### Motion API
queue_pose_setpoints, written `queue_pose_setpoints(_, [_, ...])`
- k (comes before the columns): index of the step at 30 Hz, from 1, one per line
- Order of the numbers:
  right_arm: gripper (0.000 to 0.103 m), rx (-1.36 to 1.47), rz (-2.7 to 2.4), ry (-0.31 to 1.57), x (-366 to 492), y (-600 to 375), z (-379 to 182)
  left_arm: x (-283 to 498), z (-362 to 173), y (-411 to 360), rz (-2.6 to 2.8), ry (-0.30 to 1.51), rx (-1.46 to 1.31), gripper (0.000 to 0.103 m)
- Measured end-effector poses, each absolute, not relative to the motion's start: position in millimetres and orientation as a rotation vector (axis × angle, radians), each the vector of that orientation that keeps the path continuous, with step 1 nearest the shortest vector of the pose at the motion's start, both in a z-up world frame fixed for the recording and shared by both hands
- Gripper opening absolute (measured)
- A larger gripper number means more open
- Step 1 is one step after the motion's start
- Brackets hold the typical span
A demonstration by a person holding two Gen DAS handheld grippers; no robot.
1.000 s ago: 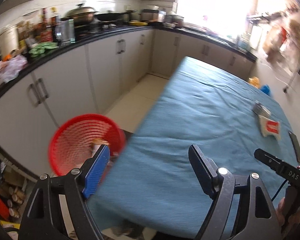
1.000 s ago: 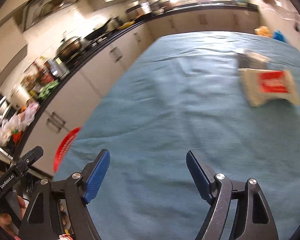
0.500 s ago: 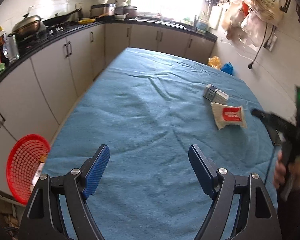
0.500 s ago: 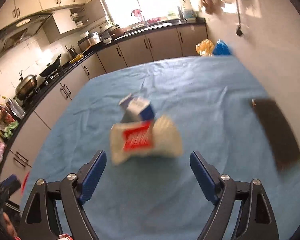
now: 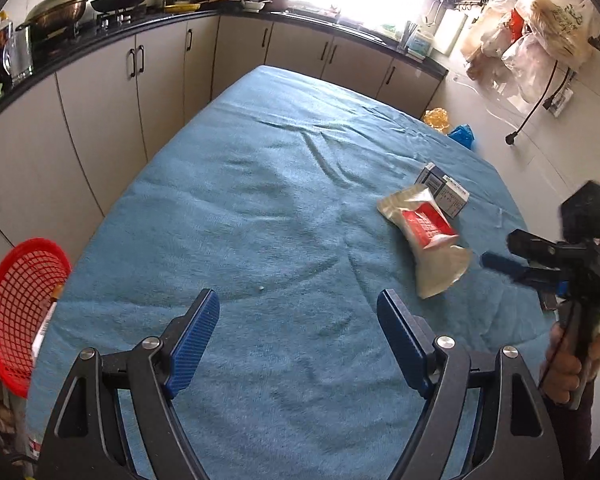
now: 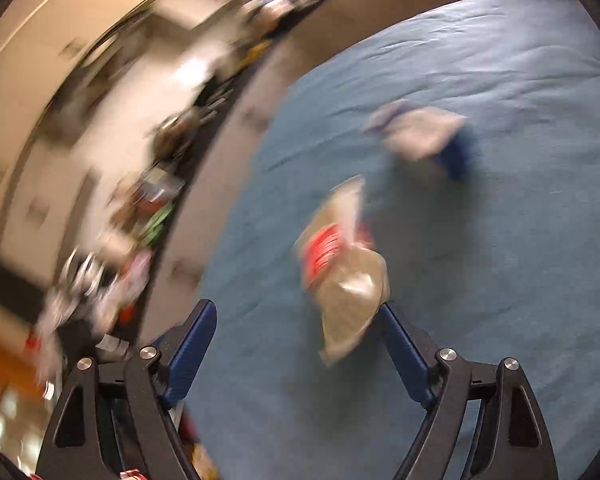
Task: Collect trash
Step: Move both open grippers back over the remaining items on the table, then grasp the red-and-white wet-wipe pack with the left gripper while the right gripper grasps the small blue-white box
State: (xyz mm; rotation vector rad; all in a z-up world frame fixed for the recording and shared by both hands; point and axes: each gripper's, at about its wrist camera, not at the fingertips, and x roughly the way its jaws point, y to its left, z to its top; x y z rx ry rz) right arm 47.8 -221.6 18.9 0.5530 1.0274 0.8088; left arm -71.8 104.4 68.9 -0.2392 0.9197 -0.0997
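Note:
A beige wrapper with a red label lies on the blue cloth table, touching a small white and blue carton behind it. My left gripper is open and empty over the near part of the table. My right gripper is open just right of the wrapper. In the blurred right wrist view the wrapper lies between the open fingers, close to the right one, with the carton beyond. A red mesh basket stands off the table's left edge.
Kitchen cabinets and a counter with pots run along the left and back. Plastic bags hang on the right wall. Yellow and blue bags lie past the far right corner.
The right gripper has swung in toward the wrapper, which now sits between its fingers. The left gripper has turned further right; the basket has slid to the frame's left edge.

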Motion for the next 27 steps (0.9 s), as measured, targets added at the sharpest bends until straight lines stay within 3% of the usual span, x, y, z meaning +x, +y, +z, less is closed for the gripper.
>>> queue_pose_setpoints(7, [0.089,0.176,0.348,0.867,73,-227,48,-65,63,84,-0.172,0.946,-0.247,0.08])
queue_pose_setpoints(16, [0.088,0.044,0.319,0.955,148,-198,18,-40,62,67,-0.251,0.97,-0.296,0.081])
queue_pose_setpoints(17, [0.086,0.039,0.318,0.959,151,-196,16,-34,61,64,-0.263,0.974,-0.305,0.081])
queue_pose_setpoints(18, [0.074,0.035,0.316,0.964,150,-193,14,-29,60,61,-0.271,0.98,-0.309,0.081])
queue_pose_setpoints(19, [0.052,0.049,0.32,0.974,148,-193,12,-26,59,59,-0.277,0.984,-0.312,0.082])
queue_pose_setpoints(20, [0.043,0.075,0.329,0.995,150,-196,8,-20,57,54,-0.289,0.991,-0.315,0.083])
queue_pose_setpoints(27, [0.039,0.194,0.266,1.023,120,-229,7,17,45,8,-0.365,1.047,-0.271,0.083])
